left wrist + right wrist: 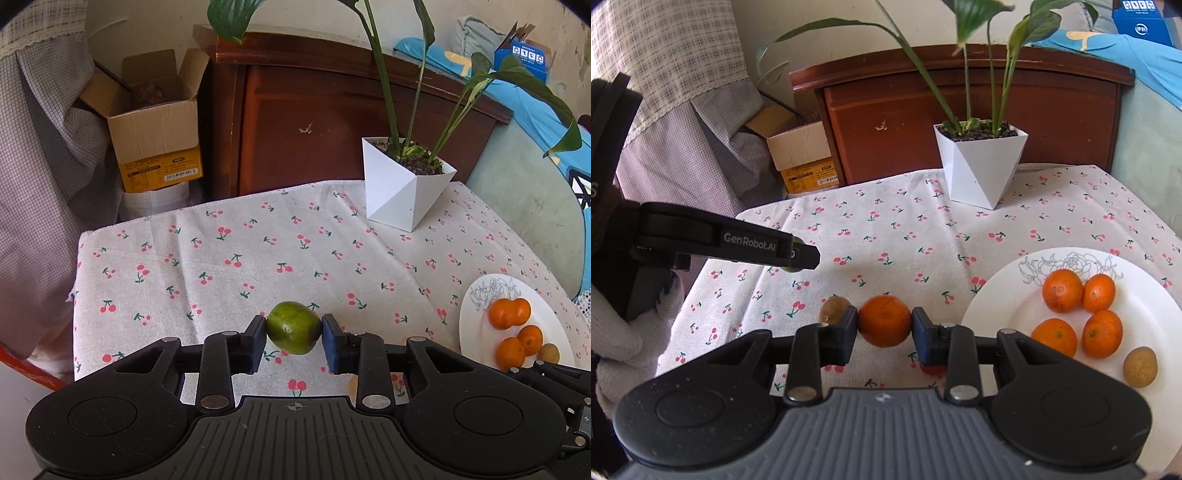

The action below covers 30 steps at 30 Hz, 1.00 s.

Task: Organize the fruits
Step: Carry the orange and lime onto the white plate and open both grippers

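My left gripper is shut on a green fruit and holds it above the cherry-print cloth. From the right wrist view the left gripper shows at the left, side on. My right gripper is shut on an orange, just left of a white plate. The plate holds several oranges and a small brown fruit. The plate also shows in the left wrist view. A brown kiwi-like fruit lies on the cloth behind my right gripper's left finger.
A white angular pot with a plant stands at the back of the table. A wooden cabinet and a cardboard box are behind the table. A gloved hand holds the left gripper.
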Each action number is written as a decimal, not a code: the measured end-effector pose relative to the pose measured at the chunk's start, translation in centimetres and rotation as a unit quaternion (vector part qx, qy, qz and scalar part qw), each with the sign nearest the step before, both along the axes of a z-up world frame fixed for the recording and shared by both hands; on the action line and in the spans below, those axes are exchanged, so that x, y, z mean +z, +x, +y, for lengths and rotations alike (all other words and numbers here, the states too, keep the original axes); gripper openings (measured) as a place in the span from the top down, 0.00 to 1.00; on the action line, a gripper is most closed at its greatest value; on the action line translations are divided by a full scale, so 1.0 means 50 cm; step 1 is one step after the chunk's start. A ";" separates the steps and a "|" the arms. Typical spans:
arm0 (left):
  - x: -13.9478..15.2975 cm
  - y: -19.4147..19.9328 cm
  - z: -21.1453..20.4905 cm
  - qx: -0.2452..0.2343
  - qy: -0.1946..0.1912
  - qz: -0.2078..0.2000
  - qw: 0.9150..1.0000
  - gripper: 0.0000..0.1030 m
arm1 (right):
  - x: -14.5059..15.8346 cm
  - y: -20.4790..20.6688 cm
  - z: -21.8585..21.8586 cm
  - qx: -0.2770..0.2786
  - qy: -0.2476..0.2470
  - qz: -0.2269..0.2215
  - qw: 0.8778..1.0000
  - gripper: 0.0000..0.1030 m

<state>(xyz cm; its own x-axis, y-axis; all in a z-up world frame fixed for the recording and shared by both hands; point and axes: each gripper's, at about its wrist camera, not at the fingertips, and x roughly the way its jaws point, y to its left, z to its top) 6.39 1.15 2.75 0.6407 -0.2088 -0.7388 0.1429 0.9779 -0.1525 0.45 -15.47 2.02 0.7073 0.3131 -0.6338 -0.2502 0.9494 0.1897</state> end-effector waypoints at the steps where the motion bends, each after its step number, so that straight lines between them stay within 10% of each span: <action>1: 0.003 0.000 -0.003 -0.001 -0.001 -0.003 1.000 0.71 | 0.006 -0.001 -0.008 -0.007 0.005 -0.002 1.000 0.69; 13: 0.052 -0.021 -0.093 -0.066 -0.047 -0.035 0.996 0.71 | 0.096 -0.032 -0.151 -0.108 0.022 -0.041 0.993 0.69; 30: 0.034 -0.082 -0.286 -0.214 -0.085 -0.034 0.972 0.71 | 0.057 -0.036 -0.337 -0.221 0.073 0.047 0.971 0.69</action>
<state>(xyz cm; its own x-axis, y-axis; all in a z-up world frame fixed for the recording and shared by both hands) 2.29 -13.13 4.46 0.5137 -0.5829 -0.6296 0.5474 0.7877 -0.2826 -1.37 -32.31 4.85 0.7340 0.0841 -0.6740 0.2001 0.9215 0.3329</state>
